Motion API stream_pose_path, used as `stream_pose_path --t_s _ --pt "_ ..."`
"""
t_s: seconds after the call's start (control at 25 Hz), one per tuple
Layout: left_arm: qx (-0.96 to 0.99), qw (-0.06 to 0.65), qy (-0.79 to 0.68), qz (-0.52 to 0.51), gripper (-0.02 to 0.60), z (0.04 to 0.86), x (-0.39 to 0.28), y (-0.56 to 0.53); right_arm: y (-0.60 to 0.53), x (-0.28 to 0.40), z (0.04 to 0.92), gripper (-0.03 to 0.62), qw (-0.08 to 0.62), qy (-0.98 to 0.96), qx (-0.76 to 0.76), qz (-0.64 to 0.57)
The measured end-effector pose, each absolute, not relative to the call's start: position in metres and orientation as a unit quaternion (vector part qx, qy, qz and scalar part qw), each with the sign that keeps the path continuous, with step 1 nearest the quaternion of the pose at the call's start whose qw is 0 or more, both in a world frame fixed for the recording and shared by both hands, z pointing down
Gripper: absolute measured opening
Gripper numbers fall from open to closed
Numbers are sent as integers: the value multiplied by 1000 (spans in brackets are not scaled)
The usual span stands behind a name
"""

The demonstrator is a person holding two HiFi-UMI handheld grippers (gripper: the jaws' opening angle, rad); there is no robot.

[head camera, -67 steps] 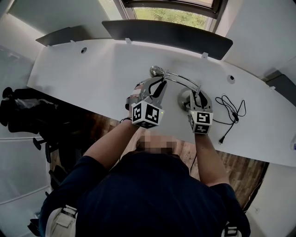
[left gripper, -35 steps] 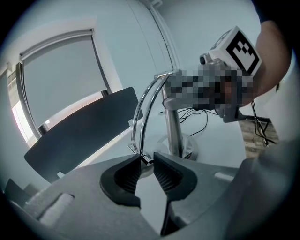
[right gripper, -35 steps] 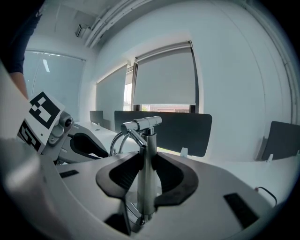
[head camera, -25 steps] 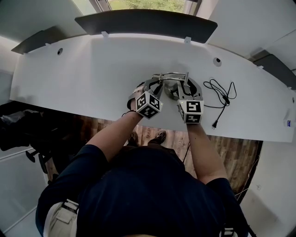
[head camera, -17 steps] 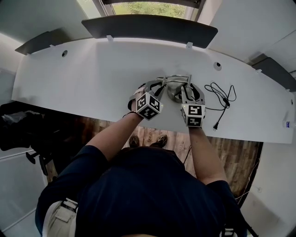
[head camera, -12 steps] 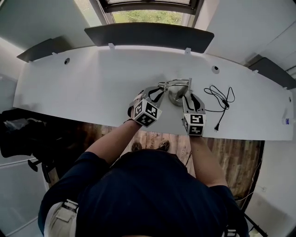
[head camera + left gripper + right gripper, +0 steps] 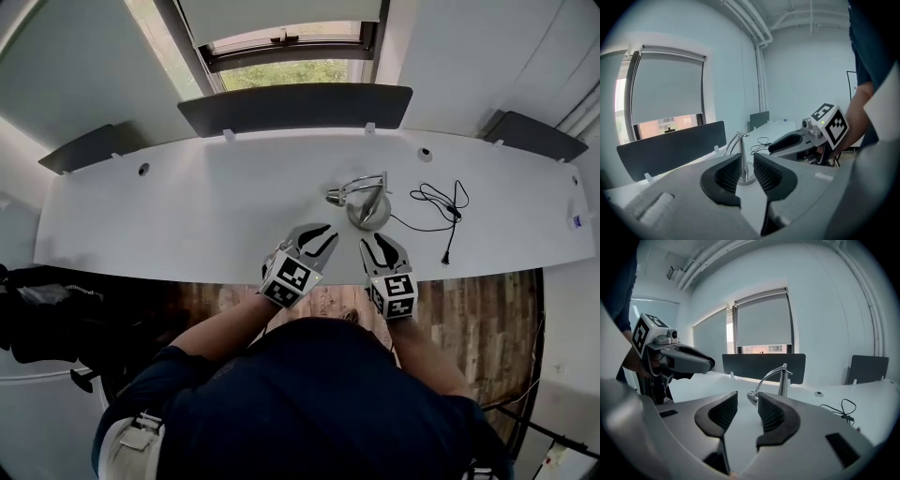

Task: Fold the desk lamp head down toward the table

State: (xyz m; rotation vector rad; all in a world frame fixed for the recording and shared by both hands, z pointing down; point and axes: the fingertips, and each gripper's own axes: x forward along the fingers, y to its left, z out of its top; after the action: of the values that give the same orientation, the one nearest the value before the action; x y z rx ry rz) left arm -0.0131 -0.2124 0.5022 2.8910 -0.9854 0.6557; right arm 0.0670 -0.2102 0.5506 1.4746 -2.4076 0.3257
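Note:
The silver desk lamp point(image 7: 361, 199) stands on the white desk point(image 7: 187, 206), its arm bent over and its small head point(image 7: 335, 198) low beside the round base. Both grippers are drawn back from it to the desk's front edge. My left gripper point(image 7: 319, 229) is open, with nothing between its jaws; in the left gripper view the lamp point(image 7: 741, 146) shows far off through the gap of that gripper point(image 7: 747, 161). My right gripper point(image 7: 380, 238) is open and empty too, and the lamp point(image 7: 771, 373) stands well beyond its jaws point(image 7: 747, 411).
A black power cord point(image 7: 441, 211) lies coiled to the right of the lamp. A dark partition panel point(image 7: 291, 105) runs along the desk's far edge below a window. Wooden floor shows under the front edge.
Both grippers have let go of the lamp and pulled back toward the person, the left one also rising. The lamp stays folded on the desk.

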Motion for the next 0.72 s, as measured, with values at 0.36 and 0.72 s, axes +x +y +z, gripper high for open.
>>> stream_pose_path --t_s 0.36,0.72 --pt "951 18 -267 154 61 454 -17 -155 -156 7 497 125 104 -867 473 118" --pt "959 25 -261 111 8 437 -27 -120 -121 -13 470 16 79 -882 457 87"
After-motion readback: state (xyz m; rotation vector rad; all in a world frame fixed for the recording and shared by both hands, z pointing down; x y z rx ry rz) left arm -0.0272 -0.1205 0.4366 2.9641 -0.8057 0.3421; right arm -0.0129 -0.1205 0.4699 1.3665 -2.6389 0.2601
